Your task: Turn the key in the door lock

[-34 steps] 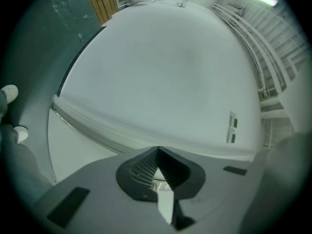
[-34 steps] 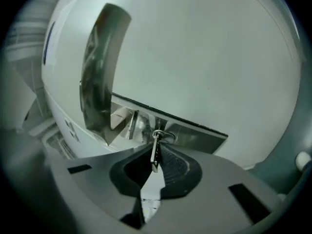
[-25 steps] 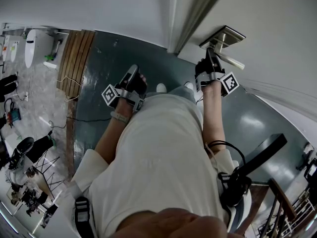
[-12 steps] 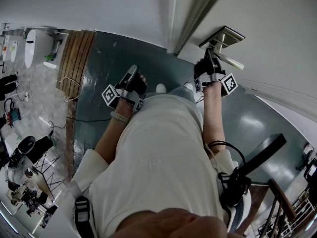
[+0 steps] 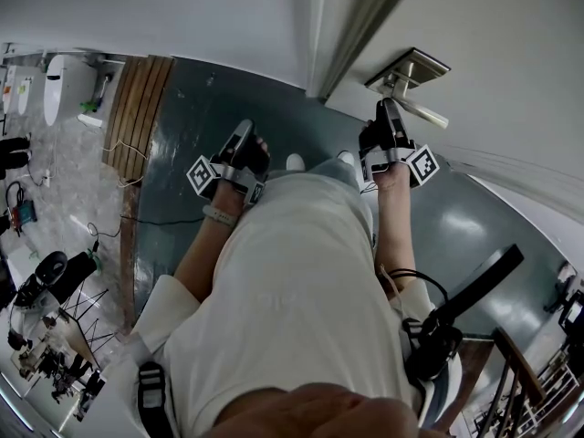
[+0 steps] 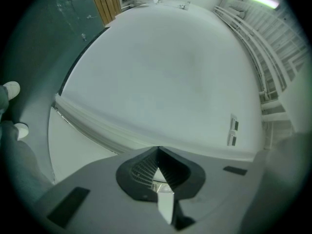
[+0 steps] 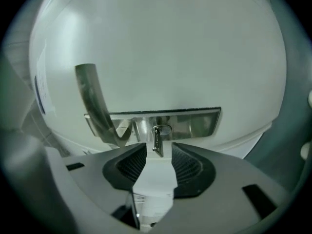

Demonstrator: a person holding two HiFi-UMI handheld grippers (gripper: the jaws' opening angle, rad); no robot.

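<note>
A small silver key (image 7: 157, 139) sticks out of the lock in the brushed metal plate (image 7: 195, 123) on the white door. The lever handle (image 7: 95, 106) hangs to its left. My right gripper (image 7: 158, 152) points level at the plate. Its jaws have just been opening and stand apart, with the key's head between the pads and touching neither. In the head view the right gripper (image 5: 391, 117) sits just under the plate (image 5: 411, 67) and handle (image 5: 429, 114). My left gripper (image 5: 239, 149) is held away from the door, jaws shut (image 6: 157, 172) on nothing.
The door frame (image 5: 351, 35) runs between the white wall and the door. Dark green floor (image 5: 201, 108) lies below, with the person's white shoes (image 5: 297, 162). A wooden strip (image 5: 137, 108) borders the floor on the left, and a black bar (image 5: 465, 304) sits at lower right.
The right gripper has shifted slightly down and right, a little away from the lock plate. The left gripper has kept still.
</note>
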